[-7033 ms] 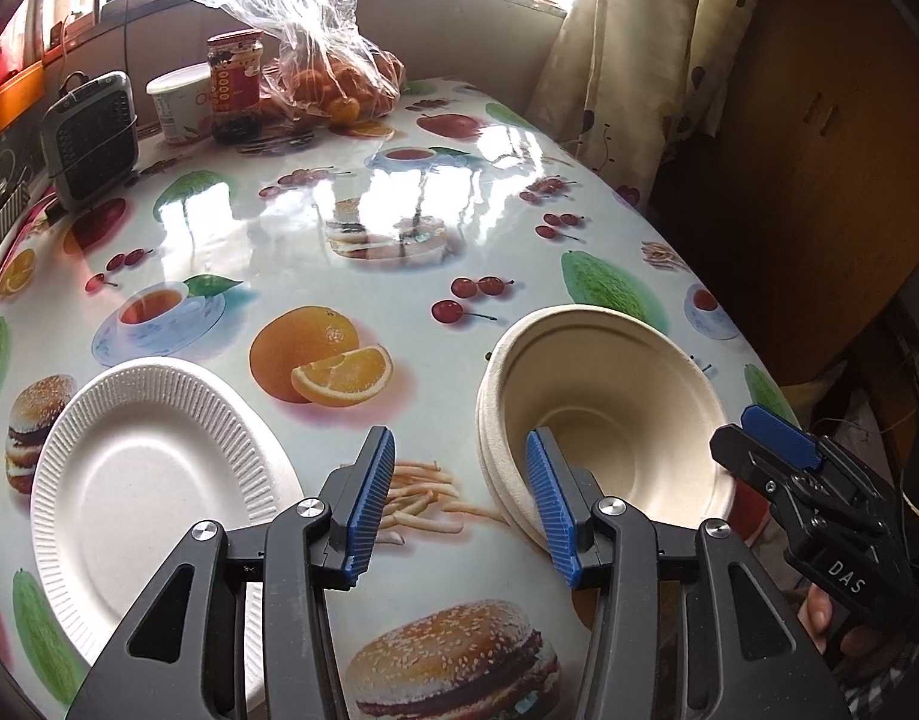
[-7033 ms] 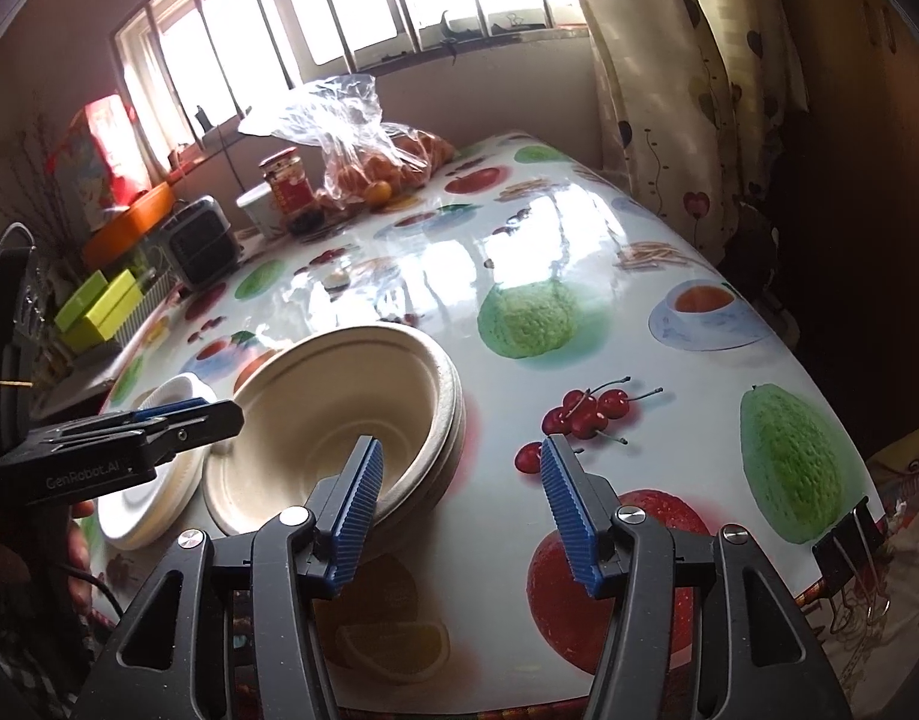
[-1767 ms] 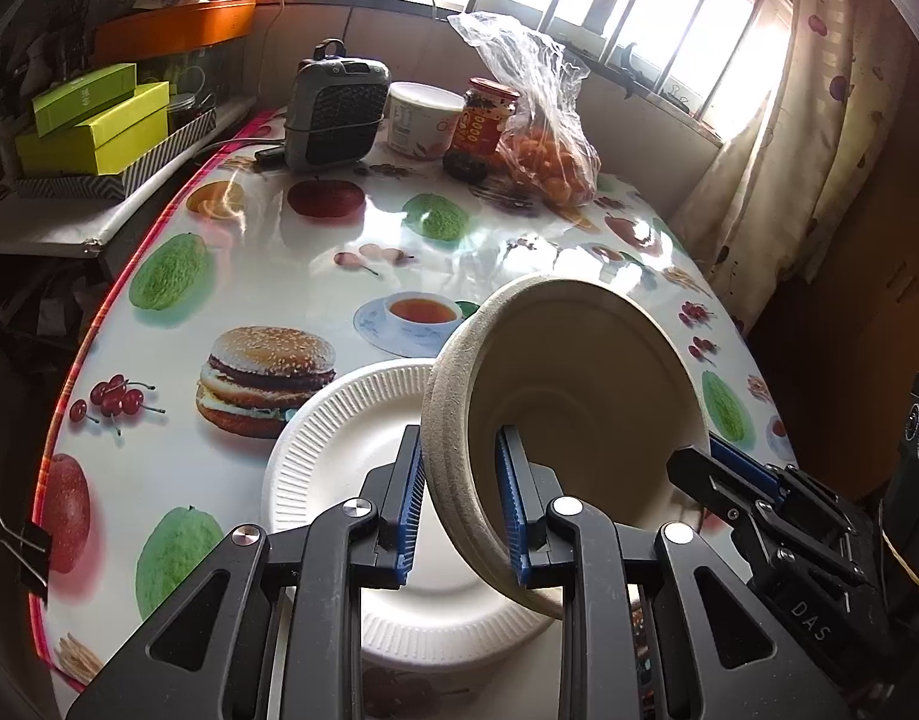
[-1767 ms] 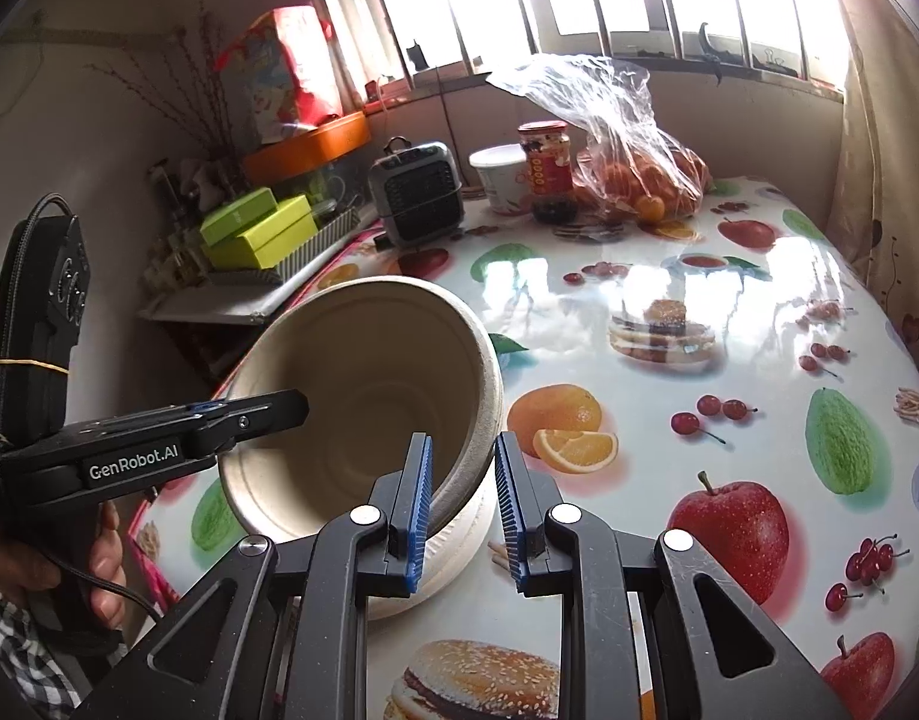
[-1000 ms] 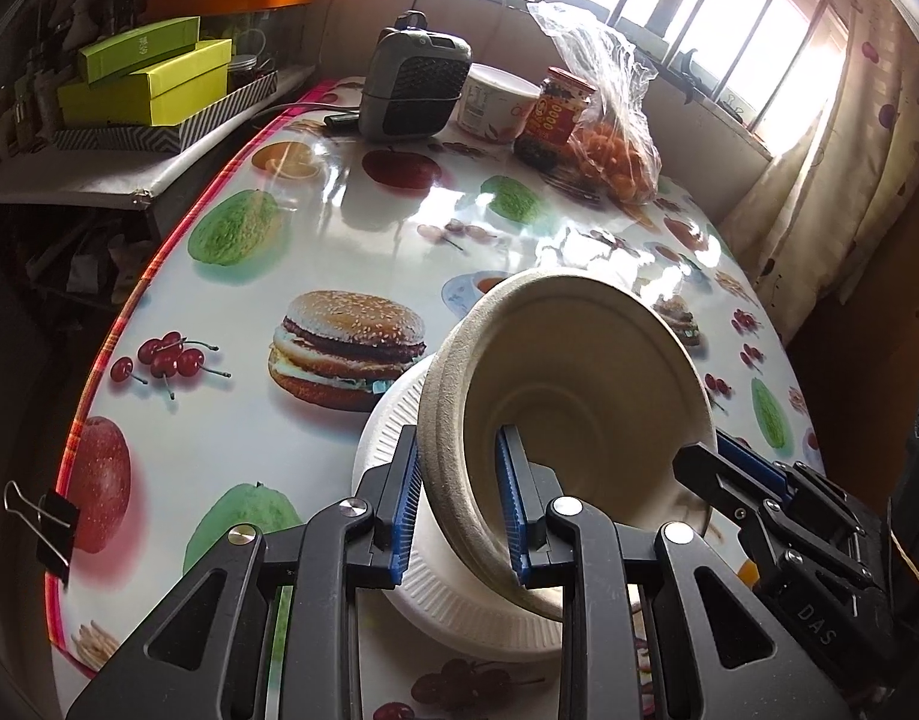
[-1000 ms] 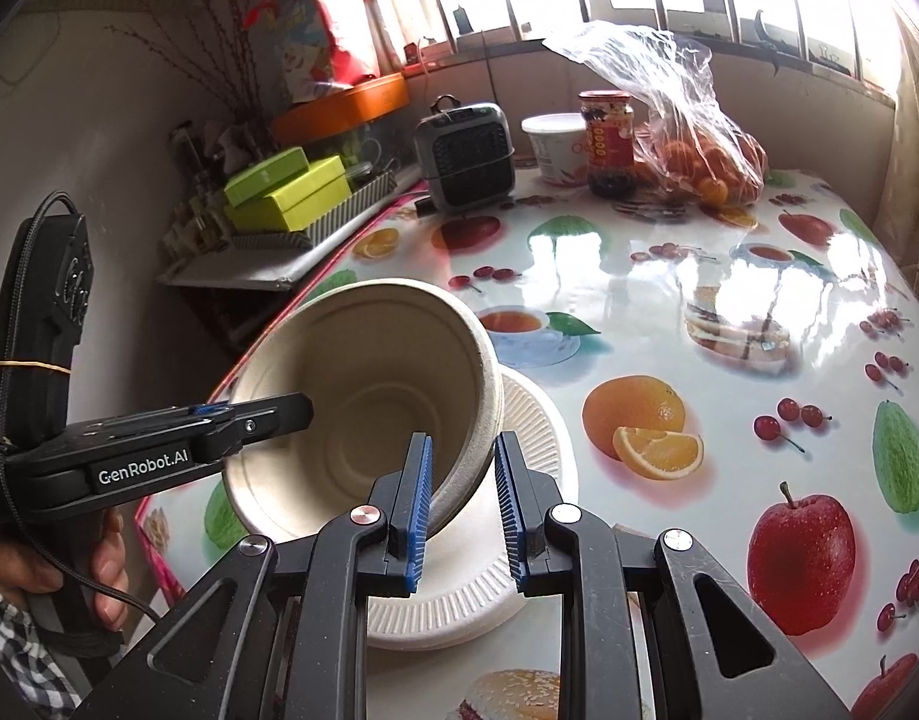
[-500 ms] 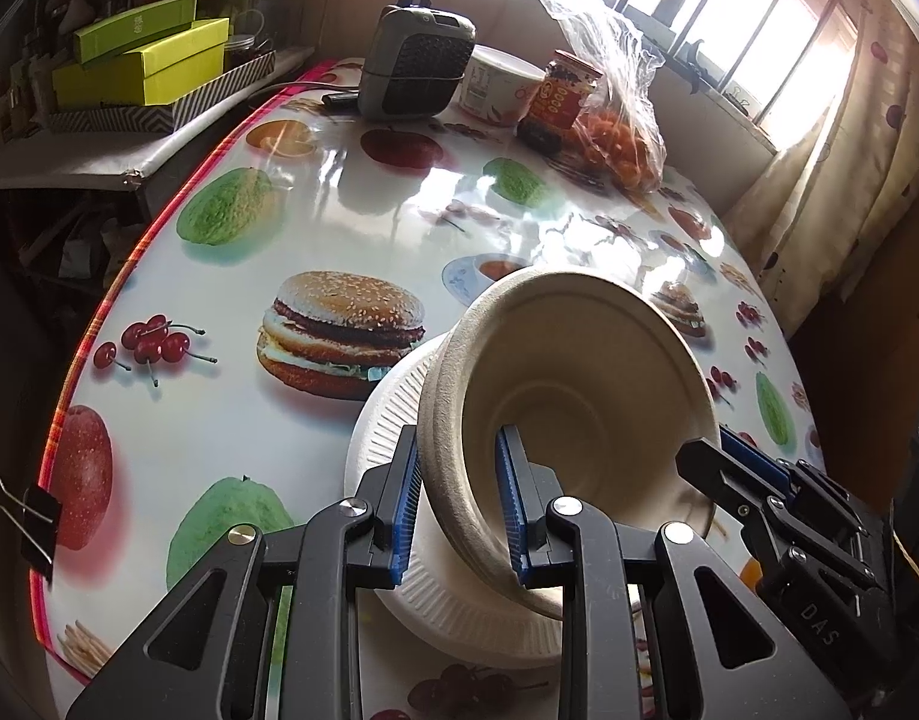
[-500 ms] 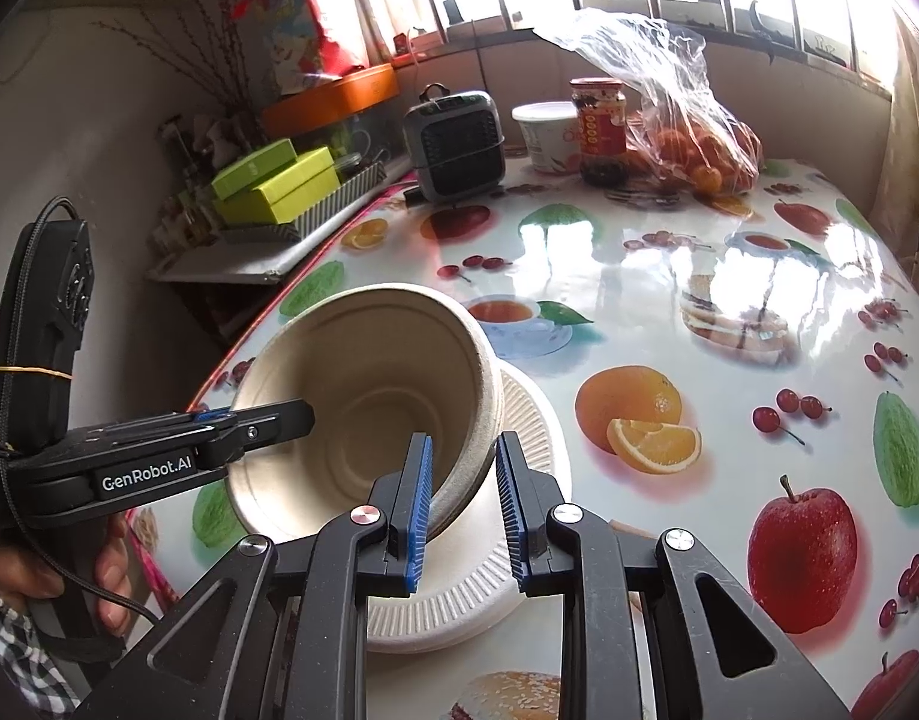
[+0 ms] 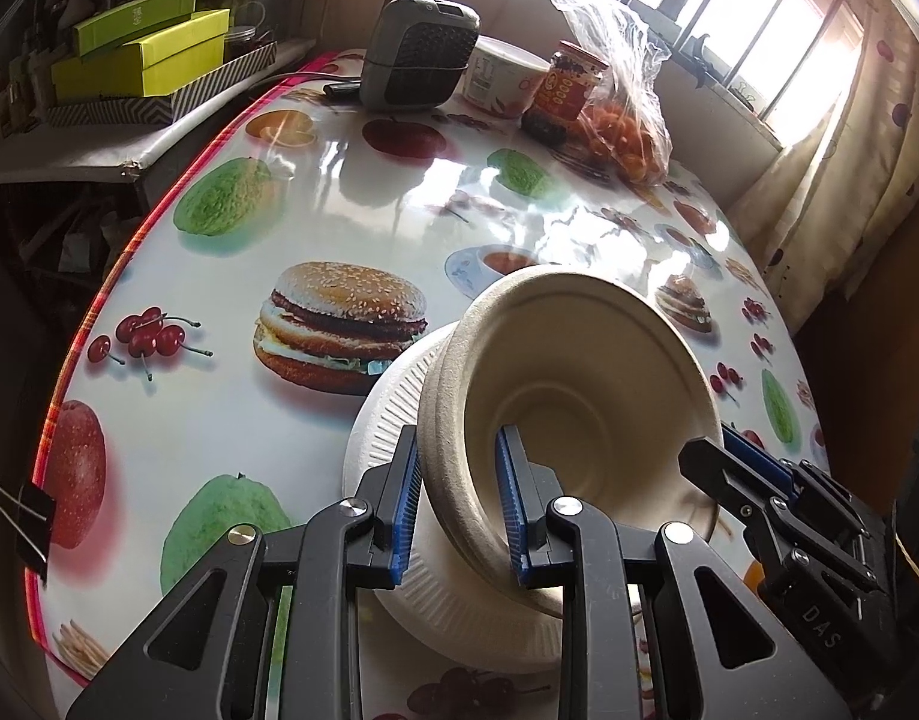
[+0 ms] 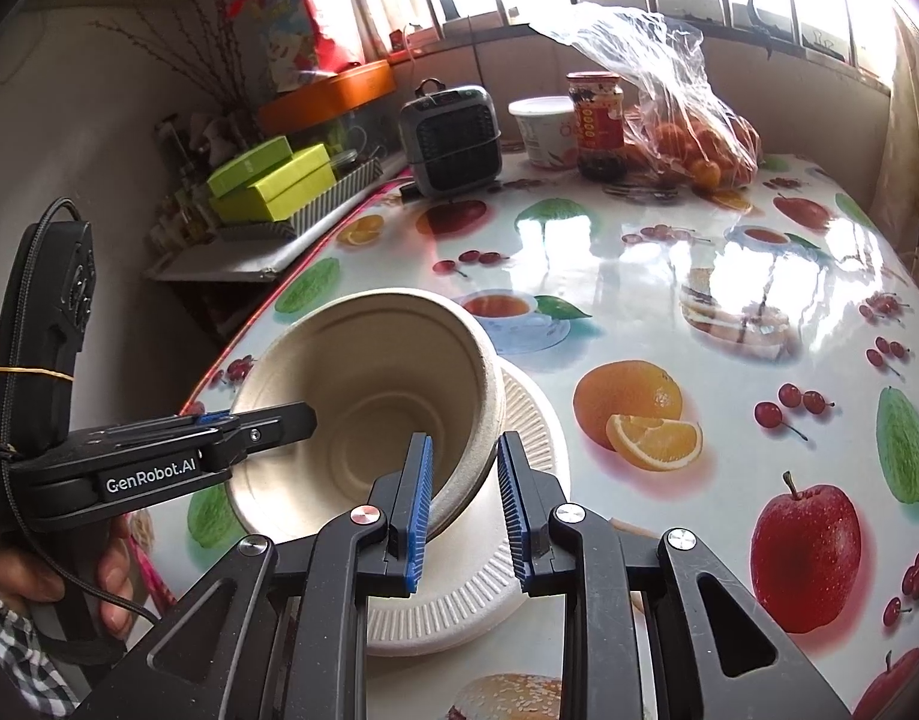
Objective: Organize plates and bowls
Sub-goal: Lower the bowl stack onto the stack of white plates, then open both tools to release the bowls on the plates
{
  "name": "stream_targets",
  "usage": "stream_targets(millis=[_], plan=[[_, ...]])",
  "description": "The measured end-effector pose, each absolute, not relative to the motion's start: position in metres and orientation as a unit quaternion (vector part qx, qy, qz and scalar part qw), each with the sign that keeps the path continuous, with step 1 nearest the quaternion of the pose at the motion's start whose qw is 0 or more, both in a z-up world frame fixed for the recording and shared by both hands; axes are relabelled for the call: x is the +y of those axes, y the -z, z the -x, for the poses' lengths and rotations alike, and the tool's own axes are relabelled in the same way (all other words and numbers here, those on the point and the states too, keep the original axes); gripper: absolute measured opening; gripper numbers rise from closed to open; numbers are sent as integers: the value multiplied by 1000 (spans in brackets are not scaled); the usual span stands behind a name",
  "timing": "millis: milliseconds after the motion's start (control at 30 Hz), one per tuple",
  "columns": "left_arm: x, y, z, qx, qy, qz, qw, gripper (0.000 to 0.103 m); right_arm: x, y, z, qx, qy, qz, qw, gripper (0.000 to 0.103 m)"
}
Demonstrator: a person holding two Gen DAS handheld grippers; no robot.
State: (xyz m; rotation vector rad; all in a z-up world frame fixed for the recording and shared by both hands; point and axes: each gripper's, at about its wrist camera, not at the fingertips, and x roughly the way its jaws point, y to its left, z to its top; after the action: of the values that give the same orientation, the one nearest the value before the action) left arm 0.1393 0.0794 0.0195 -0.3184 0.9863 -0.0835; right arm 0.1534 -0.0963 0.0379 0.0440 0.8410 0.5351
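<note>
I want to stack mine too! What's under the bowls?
The white paper plate is under the bowls. Its ribbed rim shows around them; its middle is covered. Whether the bowls touch it yet, I can't tell.

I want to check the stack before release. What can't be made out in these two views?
- Whether the bowls rest on the plate or hang above it: in both views the bowls' own wall hides the contact.
- How many bowls are nested: the left view shows only layered rims.
- The plate's near edge: covered by the left gripper and, in the right view, the right gripper.
- The jar label: too small.
</note>
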Motion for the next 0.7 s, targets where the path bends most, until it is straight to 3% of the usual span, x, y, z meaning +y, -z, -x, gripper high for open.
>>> stream_targets(millis=[400,700], plan=[[79,-19,-141,473,39,152,867,32,-98,-37,-154,402,-259,-21,878,24],[77,-21,-140,470,40,149,869,39,-96,-39,-153,398,-257,-21,880,38]])
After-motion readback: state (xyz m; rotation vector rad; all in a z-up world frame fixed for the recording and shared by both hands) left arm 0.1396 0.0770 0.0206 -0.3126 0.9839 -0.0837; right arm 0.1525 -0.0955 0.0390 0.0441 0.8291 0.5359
